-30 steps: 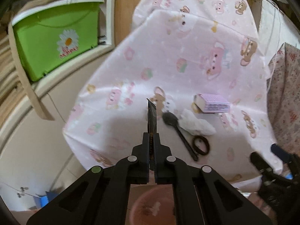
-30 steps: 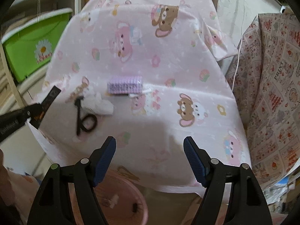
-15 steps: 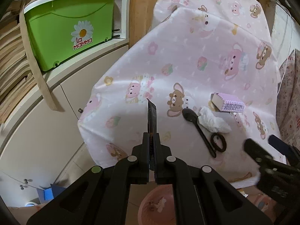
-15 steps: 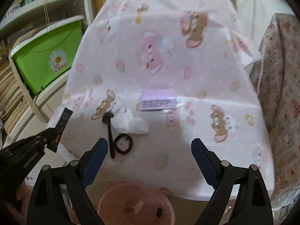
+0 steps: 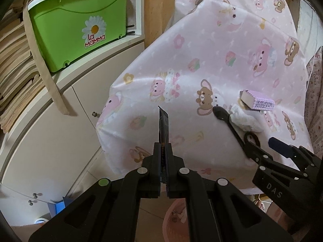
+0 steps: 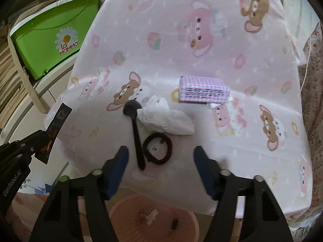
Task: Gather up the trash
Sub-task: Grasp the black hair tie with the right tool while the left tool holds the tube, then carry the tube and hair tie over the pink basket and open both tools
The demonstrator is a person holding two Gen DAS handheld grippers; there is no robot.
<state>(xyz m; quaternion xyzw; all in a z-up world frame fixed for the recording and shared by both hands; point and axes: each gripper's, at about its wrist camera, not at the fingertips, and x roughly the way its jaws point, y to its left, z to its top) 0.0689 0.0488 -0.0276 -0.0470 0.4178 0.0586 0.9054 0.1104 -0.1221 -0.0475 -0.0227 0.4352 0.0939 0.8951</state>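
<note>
Since a second ago my right claw [image 6: 160, 161] has dropped in, spread wide over the black plastic spoon [image 6: 135, 130] and crumpled white tissue [image 6: 165, 119] near the pink tablecloth's [image 6: 232, 46] front edge. Left claw [image 5: 164, 157] pinches a dark foil sachet [image 5: 163, 126] upright off the left corner, probably headed for the pink basket [image 6: 181, 219], mostly hidden below.
</note>
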